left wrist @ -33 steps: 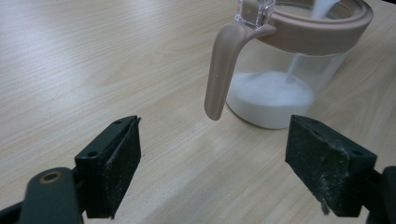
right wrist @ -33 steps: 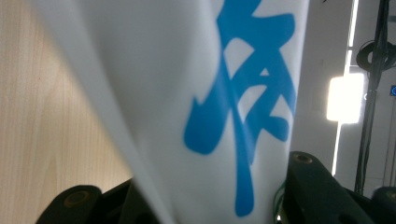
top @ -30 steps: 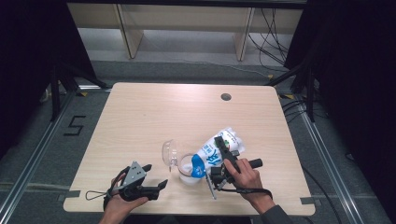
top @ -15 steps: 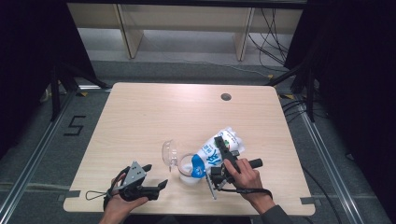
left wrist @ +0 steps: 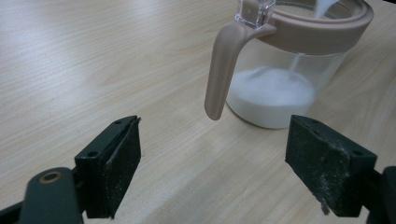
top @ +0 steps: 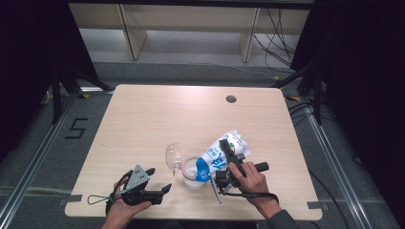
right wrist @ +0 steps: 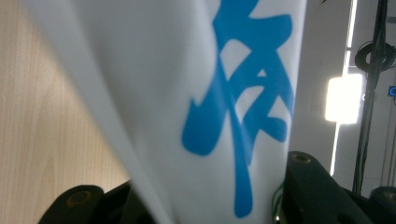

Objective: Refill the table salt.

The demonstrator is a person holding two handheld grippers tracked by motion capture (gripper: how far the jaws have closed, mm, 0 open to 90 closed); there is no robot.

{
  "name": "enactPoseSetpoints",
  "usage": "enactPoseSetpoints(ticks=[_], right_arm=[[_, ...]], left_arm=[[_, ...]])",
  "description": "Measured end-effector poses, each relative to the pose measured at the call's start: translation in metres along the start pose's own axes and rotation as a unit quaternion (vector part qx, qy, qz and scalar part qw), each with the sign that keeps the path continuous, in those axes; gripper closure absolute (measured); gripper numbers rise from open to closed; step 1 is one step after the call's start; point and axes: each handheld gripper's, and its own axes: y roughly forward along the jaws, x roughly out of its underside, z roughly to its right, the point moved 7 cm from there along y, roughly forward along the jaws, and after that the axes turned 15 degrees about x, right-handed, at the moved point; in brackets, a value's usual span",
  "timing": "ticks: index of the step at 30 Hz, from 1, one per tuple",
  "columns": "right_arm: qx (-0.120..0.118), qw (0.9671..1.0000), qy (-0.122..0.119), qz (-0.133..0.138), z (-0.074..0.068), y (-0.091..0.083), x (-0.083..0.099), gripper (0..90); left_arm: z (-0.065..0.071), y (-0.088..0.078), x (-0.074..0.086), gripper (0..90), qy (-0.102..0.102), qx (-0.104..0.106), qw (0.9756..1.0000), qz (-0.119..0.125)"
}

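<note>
1. We see a light wood table (top: 157,119) with a round cable hole (top: 231,99) near its far edge.
2. Floor marking "5" (top: 76,129) sits left of it.
3. Cables (top: 277,36) trail behind.

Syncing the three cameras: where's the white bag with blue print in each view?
High view: white bag right of centre, tilted over the clear jar, clamped in the right gripper.
Left gripper view: bag itself not in frame; white powder streams into the jar at top right.
Right gripper view: bag fills the centre, between the jaws.
Shared landmark: the light wood table.
</note>
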Motion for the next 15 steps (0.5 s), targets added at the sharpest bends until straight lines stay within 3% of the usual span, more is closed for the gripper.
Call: enactPoseSetpoints(ticks=[1, 6, 15], right_arm=[[0.004, 0.9999, -0.008, 0.008, 0.0018, 0.0012, -0.0008, 67.9], [0.0, 1.0, 0.001, -0.002, -0.0003, -0.0002, 0.0003, 68.1], [0.004, 0.9999, -0.007, 0.006, 0.002, 0.0009, -0.0006, 68.4]], left_arm=[[0.0, 0.0, 0.0, 17.8, 0.0, 0.0, 1.0, 0.0], [-0.0001, -0.0001, 0.0, 17.8, 0.0, 0.0, 1.0, 0.0], [-0.0001, -0.0001, 0.0, 17.8, 0.0, 0.0, 1.0, 0.0]])
